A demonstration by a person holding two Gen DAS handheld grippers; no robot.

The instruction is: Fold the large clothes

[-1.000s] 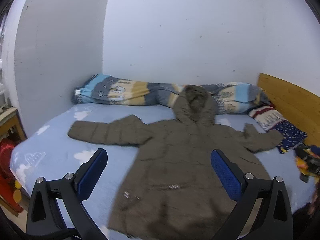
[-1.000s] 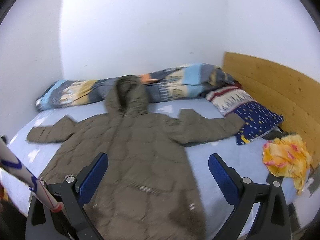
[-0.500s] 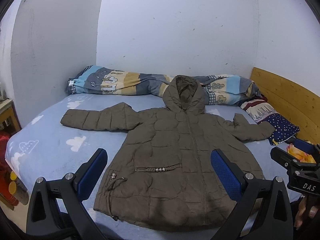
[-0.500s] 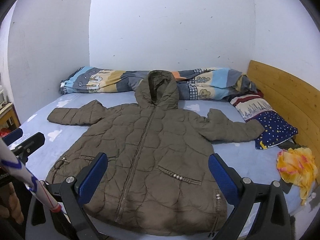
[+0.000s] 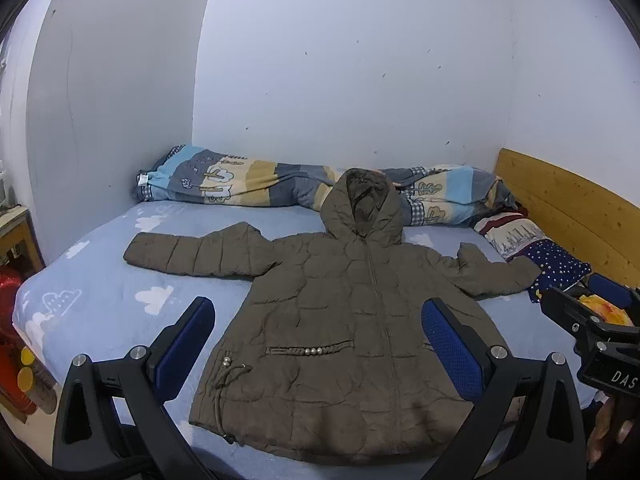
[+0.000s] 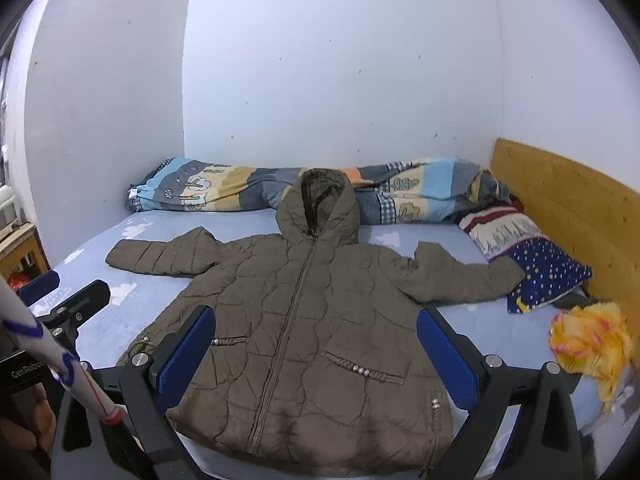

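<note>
A brown quilted hooded jacket (image 5: 344, 320) lies flat, front up and zipped, on the light-blue bed sheet (image 5: 100, 292), sleeves spread left and right, hood toward the wall. It also shows in the right wrist view (image 6: 304, 320). My left gripper (image 5: 316, 348) is open and empty, held over the near edge of the bed above the jacket's hem. My right gripper (image 6: 314, 354) is open and empty, also above the hem. The right gripper shows at the right edge of the left wrist view (image 5: 592, 320); the left gripper shows at the left edge of the right wrist view (image 6: 64, 304).
A rolled striped duvet (image 5: 248, 184) lies along the far wall. Pillows (image 6: 548, 268) and a yellow cloth (image 6: 592, 344) sit at the right by the wooden headboard (image 6: 572, 200). A wooden side table (image 5: 16, 236) and red object (image 5: 8, 292) stand left of the bed.
Both views have swung from a blurred, tilted look to a steady frontal view of the jacket. Each gripper has come into the other's view. The jacket has not moved.
</note>
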